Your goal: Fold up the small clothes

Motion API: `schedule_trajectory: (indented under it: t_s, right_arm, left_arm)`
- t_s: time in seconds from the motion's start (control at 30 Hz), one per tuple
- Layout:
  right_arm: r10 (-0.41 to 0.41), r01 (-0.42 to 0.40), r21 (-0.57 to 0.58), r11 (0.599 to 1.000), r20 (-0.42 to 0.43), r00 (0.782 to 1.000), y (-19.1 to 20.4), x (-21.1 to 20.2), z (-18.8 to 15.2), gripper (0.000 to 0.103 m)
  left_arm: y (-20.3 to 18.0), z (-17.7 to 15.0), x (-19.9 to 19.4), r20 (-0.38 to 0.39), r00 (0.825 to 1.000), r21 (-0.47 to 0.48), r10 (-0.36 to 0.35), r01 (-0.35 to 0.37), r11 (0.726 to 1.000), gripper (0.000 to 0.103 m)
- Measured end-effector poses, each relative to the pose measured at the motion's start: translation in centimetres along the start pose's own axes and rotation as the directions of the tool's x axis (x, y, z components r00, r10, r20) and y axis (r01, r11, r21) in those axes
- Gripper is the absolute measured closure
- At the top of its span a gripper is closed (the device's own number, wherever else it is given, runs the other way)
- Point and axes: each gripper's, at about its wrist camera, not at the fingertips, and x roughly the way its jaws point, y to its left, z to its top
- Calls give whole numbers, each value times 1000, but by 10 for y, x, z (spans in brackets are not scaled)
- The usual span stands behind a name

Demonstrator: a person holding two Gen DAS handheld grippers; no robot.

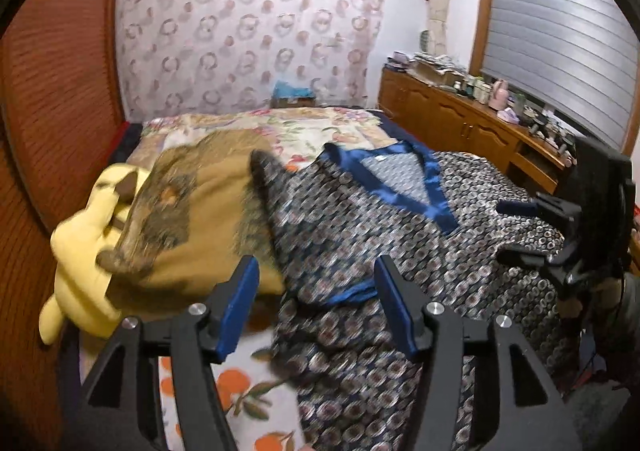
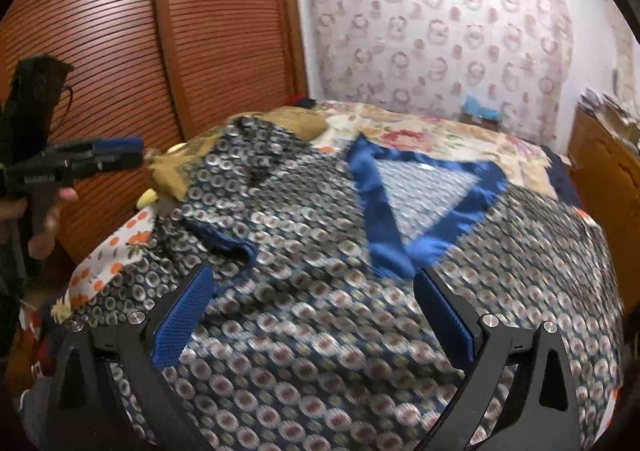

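Note:
A dark patterned top (image 1: 360, 235) with a blue V-neck trim (image 1: 416, 187) lies spread on the bed, blurred in both views. My left gripper (image 1: 316, 291) stands open just above its blue-edged sleeve cuff (image 1: 348, 293), and the pads do not press on the cloth. My right gripper (image 2: 316, 303) is open over the body of the top (image 2: 320, 351), below the V-neck (image 2: 400, 219), with nothing held. The sleeve cuff (image 2: 224, 239) lies folded in at the left. Each gripper shows in the other's view: the right gripper (image 1: 520, 231), the left gripper (image 2: 136, 155).
A brown cloth (image 1: 200, 211) and a yellow plush toy (image 1: 80, 251) lie left of the top. The floral bedsheet (image 1: 240, 391) shows beneath. A louvred wooden wardrobe (image 2: 140, 51) stands at the left, and a cluttered wooden cabinet (image 1: 460, 123) runs along the right.

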Motion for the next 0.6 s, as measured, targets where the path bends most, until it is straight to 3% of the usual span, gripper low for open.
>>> schedule_trajectory:
  t_s: [0.23,0.3,0.43,0.6]
  right_arm:
    - [64,-71,-122,990,-60,996,37,52,25,15]
    - [76,-90,-162,983,-94,993,49,71,27,20]
    - [108,-138,-216,967,-146,983,69,98,29,41]
    - [122,-174,-276,945,-196,973,85,120,29,50]
  left_arm:
    - [24,-37,9,-35,994,-28,107,-108,994,44]
    - [32,-47,19,-80,992,-50,101,-105,993,44]
    - [37,-59,38,-139,984,-41,110,-117,992,44]
    - [40,-63,52,-182,978,-46,104,-114,992,44]
